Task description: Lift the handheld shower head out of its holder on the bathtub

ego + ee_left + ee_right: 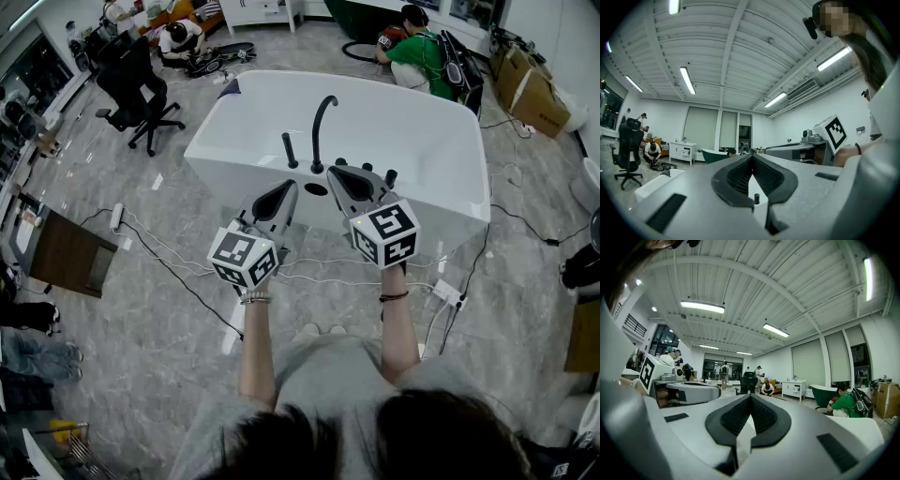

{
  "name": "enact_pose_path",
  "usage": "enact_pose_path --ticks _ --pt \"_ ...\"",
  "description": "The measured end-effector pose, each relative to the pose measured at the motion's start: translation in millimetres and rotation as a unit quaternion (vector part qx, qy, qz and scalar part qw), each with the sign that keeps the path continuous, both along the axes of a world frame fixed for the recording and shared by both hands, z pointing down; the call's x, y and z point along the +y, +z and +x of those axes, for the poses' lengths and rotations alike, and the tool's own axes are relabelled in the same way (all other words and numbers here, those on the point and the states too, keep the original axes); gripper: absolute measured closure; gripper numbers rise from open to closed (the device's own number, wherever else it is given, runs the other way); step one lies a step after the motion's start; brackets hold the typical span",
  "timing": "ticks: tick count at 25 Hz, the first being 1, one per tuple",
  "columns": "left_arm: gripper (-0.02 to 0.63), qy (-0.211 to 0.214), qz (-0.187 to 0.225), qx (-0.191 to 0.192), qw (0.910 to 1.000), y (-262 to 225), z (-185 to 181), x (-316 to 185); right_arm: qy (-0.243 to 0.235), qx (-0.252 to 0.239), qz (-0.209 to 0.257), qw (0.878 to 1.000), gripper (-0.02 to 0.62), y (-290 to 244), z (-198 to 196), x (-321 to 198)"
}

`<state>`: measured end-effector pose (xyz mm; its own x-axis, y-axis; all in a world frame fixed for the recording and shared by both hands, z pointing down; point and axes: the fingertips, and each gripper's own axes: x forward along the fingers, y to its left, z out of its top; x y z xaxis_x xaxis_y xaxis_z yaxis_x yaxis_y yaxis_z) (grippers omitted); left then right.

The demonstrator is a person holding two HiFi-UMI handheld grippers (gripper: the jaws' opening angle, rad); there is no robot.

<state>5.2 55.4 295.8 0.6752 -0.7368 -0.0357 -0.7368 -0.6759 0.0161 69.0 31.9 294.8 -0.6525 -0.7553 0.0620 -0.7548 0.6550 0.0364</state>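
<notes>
The slim black handheld shower head [289, 150] stands upright in its holder on the near rim of the white oval bathtub [422, 112], above centre in the head view, just left of the one black gooseneck tap [322, 117]. The holder itself is too small to make out. A small black knob [391, 175] shows at the right gripper's edge; whether the gripper covers more fittings cannot be told.

There are two grippers, each with one marker cube. The left gripper [288, 189] hangs just below the shower head in the frame, apart from it, fingers [733, 176] pressed together at the tips on nothing. In its own view a black stub [756, 198] shows through the gap lower down; which fitting it is stays unclear. The right gripper [339, 172] overlaps the tub rim, fingers likewise closed and empty.

At upper left are one black office chair [136, 89] and one person sitting on the floor [178, 37]. A second person, in green [417, 52], crouches at upper right.
</notes>
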Motion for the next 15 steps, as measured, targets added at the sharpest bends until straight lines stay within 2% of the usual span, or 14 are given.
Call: enact_pose_path --ticks 15 --pt "0.601 -0.017 -0.012 0.002 0.9998 8.9 19.8 13.3 -0.019 0.0 -0.002 1.0 0.595 4.6 12.6 8.5"
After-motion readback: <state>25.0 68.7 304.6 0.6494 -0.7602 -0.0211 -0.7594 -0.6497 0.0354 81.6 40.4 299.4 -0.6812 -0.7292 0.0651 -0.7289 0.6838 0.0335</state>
